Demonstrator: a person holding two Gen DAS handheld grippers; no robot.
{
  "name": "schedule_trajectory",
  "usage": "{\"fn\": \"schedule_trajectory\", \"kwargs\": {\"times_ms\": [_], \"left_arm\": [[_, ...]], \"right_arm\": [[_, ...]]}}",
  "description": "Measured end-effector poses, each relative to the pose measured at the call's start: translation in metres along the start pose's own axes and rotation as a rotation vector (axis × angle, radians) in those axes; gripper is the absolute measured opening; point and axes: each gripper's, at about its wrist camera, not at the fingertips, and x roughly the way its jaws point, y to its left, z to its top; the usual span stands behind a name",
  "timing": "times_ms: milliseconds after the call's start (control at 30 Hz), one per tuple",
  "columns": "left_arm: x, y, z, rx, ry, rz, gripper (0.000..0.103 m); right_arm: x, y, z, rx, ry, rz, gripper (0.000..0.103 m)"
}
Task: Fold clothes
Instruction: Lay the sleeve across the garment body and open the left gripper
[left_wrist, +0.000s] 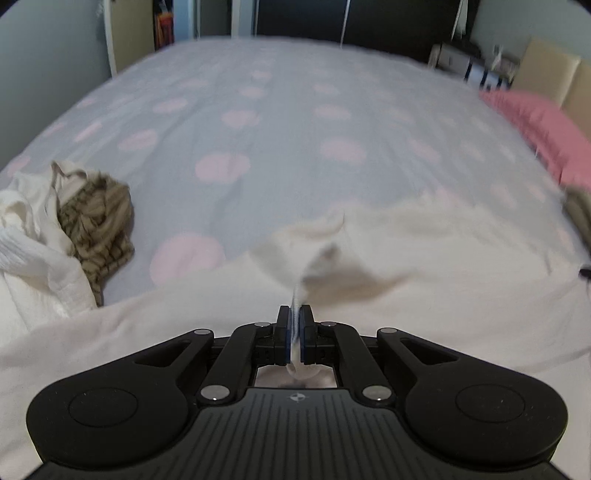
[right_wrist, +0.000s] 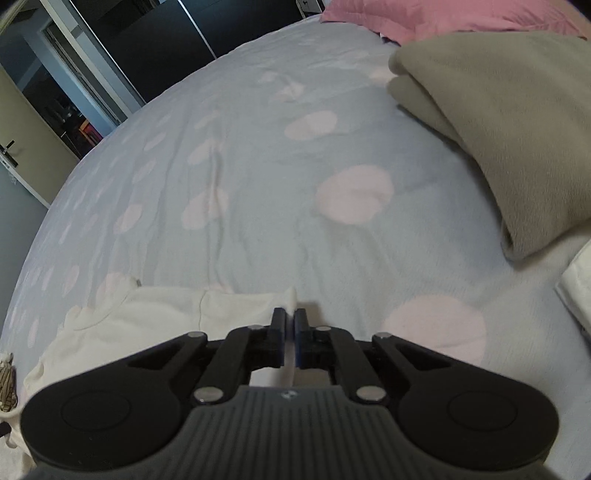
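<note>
**Both grippers pinch the cream garment on the bed**

The left gripper has its jaws closed on a fold of the cream garment — a thin strip of cloth runs between the pads and comes out behind them. From the pinch the fabric rises in a blurred, lifted peak, while the rest spreads wide over the near part of the bed, whose cover is pale blue with pink spots.

The right gripper is also closed on cloth: a narrow cream edge stands up between its fingertips and a pale strip shows behind the pads. In this view the garment lies flat to the left of the jaws, its scalloped edge on the blue cover.

To the left, in the left wrist view, sits a pile of clothes — white pieces with a brown striped one on top. At the right of the bed lies a folded olive blanket, with a pink pillow beyond it and a white folded item at the frame's right edge.
</note>
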Motion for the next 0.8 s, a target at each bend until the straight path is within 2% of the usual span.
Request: {"fn": "schedule_trajectory", "kwargs": {"times_ms": [67, 167, 267, 300, 333, 433, 500, 700, 800], "left_arm": [[0.007, -0.001, -0.003, 0.011, 0.024, 0.017, 0.002], [0.013, 0.002, -0.006, 0.008, 0.027, 0.034, 0.011], [0.006, 0.010, -0.003, -0.021, -0.033, 0.027, 0.026], [0.005, 0.012, -0.001, -0.036, -0.048, 0.020, 0.035], [0.004, 0.013, 0.001, -0.050, -0.062, 0.013, 0.043], [0.005, 0.012, 0.004, -0.073, -0.055, -0.001, 0.044], [0.003, 0.004, 0.005, -0.038, -0.069, 0.022, 0.042], [-0.012, -0.030, 0.003, 0.081, -0.084, -0.015, 0.042], [-0.017, -0.043, -0.003, 0.117, -0.074, -0.034, 0.042]], "right_arm": [[0.005, 0.001, -0.002, -0.007, 0.007, -0.018, 0.005], [0.009, 0.002, -0.004, -0.007, 0.022, -0.029, 0.005], [0.007, -0.001, -0.004, -0.013, 0.023, -0.029, 0.006], [0.005, -0.003, -0.004, -0.007, 0.020, -0.031, 0.006], [0.003, -0.004, -0.004, 0.000, 0.018, -0.036, 0.010], [-0.003, -0.008, -0.005, 0.014, 0.020, -0.039, 0.018], [-0.009, -0.008, -0.006, 0.005, 0.036, -0.022, 0.021], [-0.040, -0.007, -0.022, -0.084, 0.093, 0.025, 0.021], [-0.052, -0.005, -0.041, -0.180, 0.140, 0.043, 0.021]]}}
